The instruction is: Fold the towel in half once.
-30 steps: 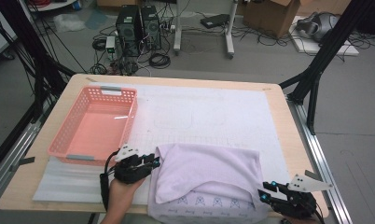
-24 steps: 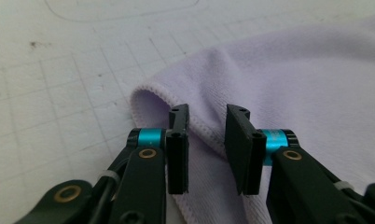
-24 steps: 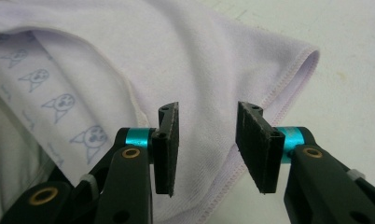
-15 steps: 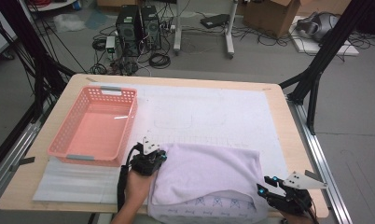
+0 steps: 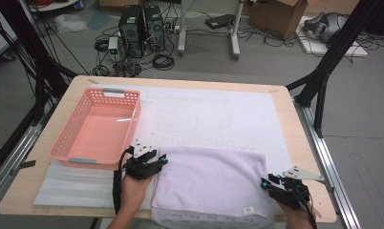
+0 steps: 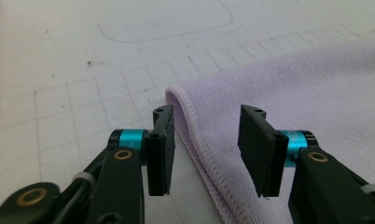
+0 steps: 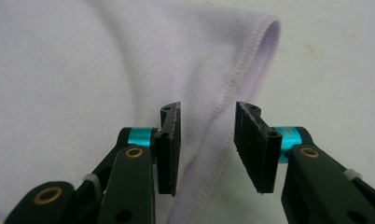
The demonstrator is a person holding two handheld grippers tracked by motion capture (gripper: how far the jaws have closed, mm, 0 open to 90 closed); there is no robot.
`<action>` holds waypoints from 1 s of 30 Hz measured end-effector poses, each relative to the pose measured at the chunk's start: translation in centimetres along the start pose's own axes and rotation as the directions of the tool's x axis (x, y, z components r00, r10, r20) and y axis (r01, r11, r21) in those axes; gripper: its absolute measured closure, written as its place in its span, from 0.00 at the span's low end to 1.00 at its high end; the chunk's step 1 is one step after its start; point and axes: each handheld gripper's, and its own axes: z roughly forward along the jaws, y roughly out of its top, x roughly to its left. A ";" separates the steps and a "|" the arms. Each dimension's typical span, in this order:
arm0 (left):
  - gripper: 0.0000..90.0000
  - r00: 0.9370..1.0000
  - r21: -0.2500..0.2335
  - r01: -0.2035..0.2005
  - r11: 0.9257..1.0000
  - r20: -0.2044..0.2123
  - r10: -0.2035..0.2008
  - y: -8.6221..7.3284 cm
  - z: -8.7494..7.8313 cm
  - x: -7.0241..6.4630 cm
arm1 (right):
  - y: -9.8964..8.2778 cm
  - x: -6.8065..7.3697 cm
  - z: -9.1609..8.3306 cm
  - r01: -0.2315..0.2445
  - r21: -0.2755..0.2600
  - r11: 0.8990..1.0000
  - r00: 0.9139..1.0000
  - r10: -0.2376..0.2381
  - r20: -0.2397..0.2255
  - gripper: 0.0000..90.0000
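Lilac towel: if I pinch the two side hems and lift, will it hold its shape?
Probably not. The lilac towel looks soft: its stitched hem curls and its fold rolls over, so it should sag between the grippers. It seems light, and a push would likely bunch it up.

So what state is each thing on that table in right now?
Lilac towel: folded, lying flat, its near edge hanging off the table.
Pink basket: upright, empty.
Left gripper: jaws have just been opening, apart astride the towel's hemmed edge, not pinching.
Right gripper: jaws have just been closing, apart around the towel's edge.
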 end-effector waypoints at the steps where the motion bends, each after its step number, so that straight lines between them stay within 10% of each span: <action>1: 0.58 1.000 0.006 0.007 1.000 -0.002 -0.007 -0.1 0.1 0.1 | 0.2 0.1 0.5 0.007 0.019 1.000 1.000 -0.007 0.010 0.81; 3: 0.57 1.000 0.009 0.012 1.000 0.008 -0.012 -0.1 0.1 0.2 | 0.7 0.2 0.9 0.031 0.042 0.999 0.999 -0.032 0.020 0.96; 8: 0.56 0.998 -0.003 0.012 1.000 0.054 -0.012 -0.2 -0.1 0.3 | 0.8 -0.8 0.1 -0.009 0.064 0.998 0.996 0.003 0.091 0.96; 14: 0.53 0.996 0.028 0.001 1.000 0.094 -0.004 -0.3 0.6 0.3 | 0.5 -1.9 -0.6 -0.081 -0.039 0.996 0.995 0.083 0.062 0.64; 26: 0.47 0.996 0.088 -0.086 0.992 -0.021 0.088 -0.1 1.5 -1.9 | 1.5 -0.8 2.1 -0.049 0.028 0.998 0.997 0.047 0.063 0.53; 30: 0.73 0.994 0.078 -0.102 0.992 0.045 0.099 -0.2 1.5 -2.3 | 2.0 -0.4 2.4 -0.017 0.053 0.998 0.996 0.012 0.084 0.59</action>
